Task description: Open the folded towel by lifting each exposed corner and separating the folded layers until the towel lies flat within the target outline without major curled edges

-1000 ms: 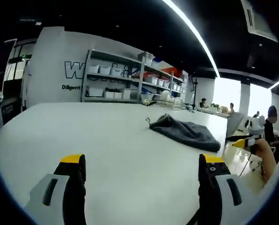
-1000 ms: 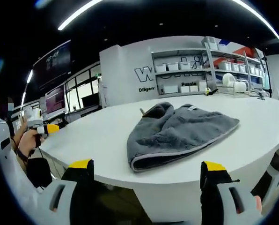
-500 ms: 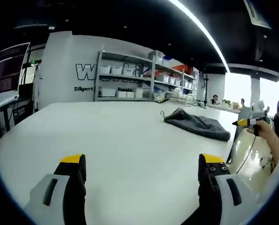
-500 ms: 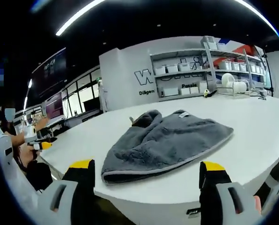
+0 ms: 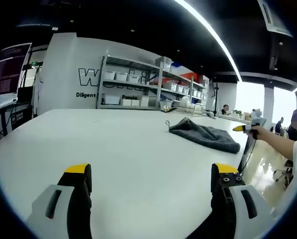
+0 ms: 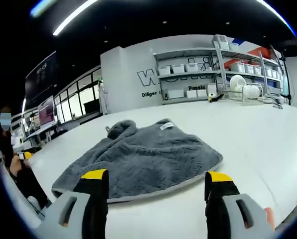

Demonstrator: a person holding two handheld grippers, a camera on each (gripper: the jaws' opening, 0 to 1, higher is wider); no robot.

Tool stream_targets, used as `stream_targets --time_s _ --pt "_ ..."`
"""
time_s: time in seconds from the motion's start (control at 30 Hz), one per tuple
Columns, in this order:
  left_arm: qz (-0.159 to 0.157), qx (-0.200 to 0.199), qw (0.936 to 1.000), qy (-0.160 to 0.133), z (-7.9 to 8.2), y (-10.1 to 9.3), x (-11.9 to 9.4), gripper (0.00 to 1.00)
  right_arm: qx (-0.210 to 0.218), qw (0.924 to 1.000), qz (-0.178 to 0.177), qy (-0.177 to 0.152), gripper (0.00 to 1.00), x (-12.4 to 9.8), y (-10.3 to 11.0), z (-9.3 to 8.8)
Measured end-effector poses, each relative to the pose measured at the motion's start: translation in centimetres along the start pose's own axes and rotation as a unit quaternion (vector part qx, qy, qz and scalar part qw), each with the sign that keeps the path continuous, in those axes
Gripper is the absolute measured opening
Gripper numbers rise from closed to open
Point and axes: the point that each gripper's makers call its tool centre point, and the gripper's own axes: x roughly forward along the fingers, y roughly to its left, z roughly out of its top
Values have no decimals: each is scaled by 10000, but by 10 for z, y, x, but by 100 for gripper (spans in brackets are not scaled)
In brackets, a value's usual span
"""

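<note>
The right gripper (image 6: 151, 186) has its jaws spread apart with nothing between them. Directly ahead of the jaw tips lies the grey towel (image 6: 138, 159), folded and rumpled on the white table (image 6: 258, 144). Its near hem runs just past the yellow tips. A small label sits on the upper layer on the far side, and a hanging loop shows at the far left corner.

The left gripper (image 5: 151, 181) is likewise spread and empty. It is held low over bare tabletop, well apart from the towel (image 5: 203, 137), which lies ahead and to the right of it. In the left gripper view, the right gripper's yellow tip (image 5: 239, 128) appears beyond the towel.

No target outline can be made out on the table in either view.

Risks from this position:
- Closing on the near hem may clamp several layers together, so the fold would lift as one bundle instead of separating.
- With only one gripper near the cloth, a pull may drag the whole towel across the smooth surface.
- A shallow bite on the thick pile may slip and leave the edge curled.
</note>
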Motion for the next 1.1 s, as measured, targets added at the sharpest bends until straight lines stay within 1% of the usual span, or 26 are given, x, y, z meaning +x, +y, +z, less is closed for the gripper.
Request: stream_targets --time_s 0.03,0.1,0.17,0.27,0.47,0.53,0.6,0.73,0.8,0.9,0.97,1.1 --pt "-16 -7 10000 1 0 -1 0 99 49 9999 -84 57 75 5 -8 0" --pt "-48 -21 10000 6 0 -3 0 99 -19 9998 -159 139 74 12 -17 -1" --pt "-56 -6 10000 -8 1 -5 0 99 36 9995 -267 191 71 16 -26 -2" --pt "-102 -4 9999 -49 3 -8 0 99 120 9993 -313 186 69 23 -35 -2" --pt "-115 16 9999 -24 2 -11 -1 98 353 9975 -598 155 64 31 -59 -1" --pt "-111 4 9999 -47 3 -11 -2 98 431 9970 -641 105 60 32 -64 0" --pt "-107 -16 9999 -77 4 -11 -3 98 579 9955 -751 82 53 33 -71 -1" --pt "-86 -10 9999 -76 5 -11 -3 98 646 9946 -802 137 40 37 -77 -5" --pt "-89 -16 9999 -80 5 -11 -4 97 634 9934 -929 232 37 38 -85 -9" --pt "-108 -43 9999 -86 5 -12 -3 97 609 9927 -1002 275 35 40 -92 -10" --pt "-108 -55 9999 -82 4 -12 -3 97 663 9923 -1010 263 33 41 -93 -10" --pt "-73 -69 9999 -64 3 -10 -2 97 785 9908 -1076 230 26 45 -93 -9"
